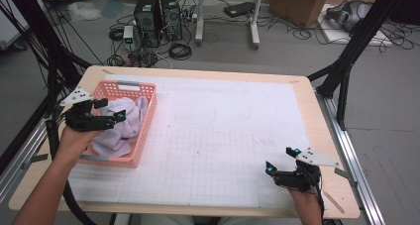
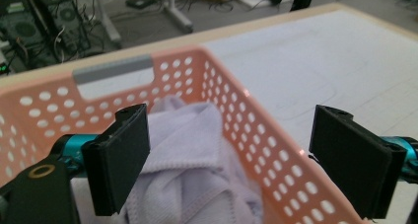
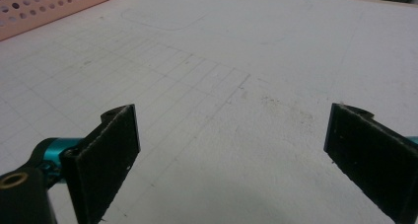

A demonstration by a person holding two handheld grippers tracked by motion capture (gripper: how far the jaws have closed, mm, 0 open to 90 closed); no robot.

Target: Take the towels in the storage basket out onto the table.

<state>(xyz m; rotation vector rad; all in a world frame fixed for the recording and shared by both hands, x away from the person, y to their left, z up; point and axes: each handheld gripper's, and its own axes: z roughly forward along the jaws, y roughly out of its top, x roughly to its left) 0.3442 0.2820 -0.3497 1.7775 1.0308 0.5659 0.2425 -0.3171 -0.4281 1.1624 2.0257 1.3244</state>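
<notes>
Hovering left gripper (image 1: 113, 109): you hold it wide open over the towel (image 1: 121, 123) in the basket (image 1: 146, 117).
Right gripper (image 1: 280, 160): wide open, empty, above the table (image 1: 237, 121).

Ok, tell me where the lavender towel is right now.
In the high view the lavender towel lies bunched inside the pink basket at the table's left side, directly under the open left gripper. The right gripper is across the table, near the front right corner.

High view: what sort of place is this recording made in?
Probably a lab or workshop for recording manipulation: a gridded table in a black frame, computer towers and loose cables on the floor, cardboard boxes behind.
</notes>
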